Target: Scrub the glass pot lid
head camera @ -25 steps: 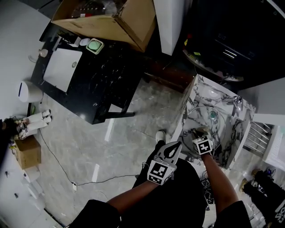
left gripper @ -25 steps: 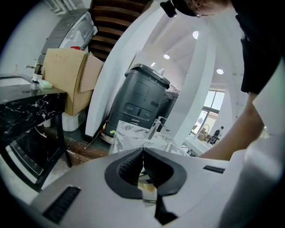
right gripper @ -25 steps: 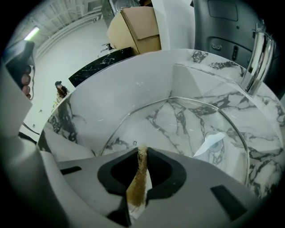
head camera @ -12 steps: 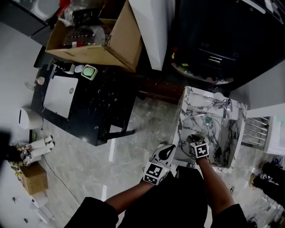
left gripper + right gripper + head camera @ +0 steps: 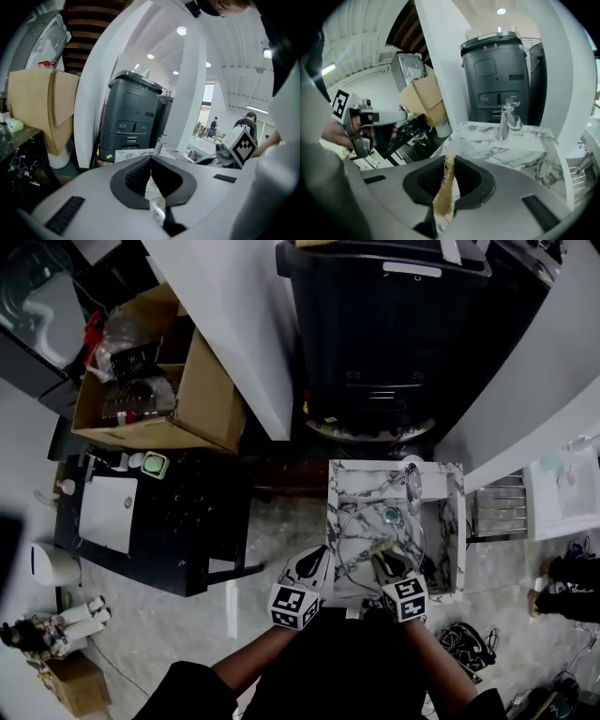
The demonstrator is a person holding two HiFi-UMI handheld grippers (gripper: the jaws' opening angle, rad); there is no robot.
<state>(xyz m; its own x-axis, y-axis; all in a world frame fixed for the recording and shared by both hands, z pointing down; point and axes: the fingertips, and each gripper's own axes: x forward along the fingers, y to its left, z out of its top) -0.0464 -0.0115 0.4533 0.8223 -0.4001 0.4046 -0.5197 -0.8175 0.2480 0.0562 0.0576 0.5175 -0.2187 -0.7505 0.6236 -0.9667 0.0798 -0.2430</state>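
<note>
The glass pot lid (image 5: 361, 538), round with a metal rim and a greenish knob (image 5: 391, 515), lies in the white marble sink (image 5: 342, 479). My left gripper (image 5: 322, 562) is at the lid's left edge. Its jaws are shut on a thin, shiny clear edge (image 5: 154, 199) that looks like the lid's rim, seen past the left gripper (image 5: 151, 161). My right gripper (image 5: 382, 557) reaches over the lid from the near side. It is shut on a flat tan scrub pad (image 5: 443, 197), whose fibrous edge stands between the right gripper's (image 5: 449, 161) jaws. The pad (image 5: 379, 547) touches the glass.
A chrome tap (image 5: 412, 479) stands at the sink's far side, also seen as the tap (image 5: 508, 117). Behind it is a dark grey bin (image 5: 384, 324). A white column (image 5: 234, 324), an open cardboard box (image 5: 150, 381) and a black table (image 5: 178, 521) are to the left.
The head view has swung, so the sink now sits in the middle instead of at the right. Both grippers remain at the lid, the right one a little further over the glass.
</note>
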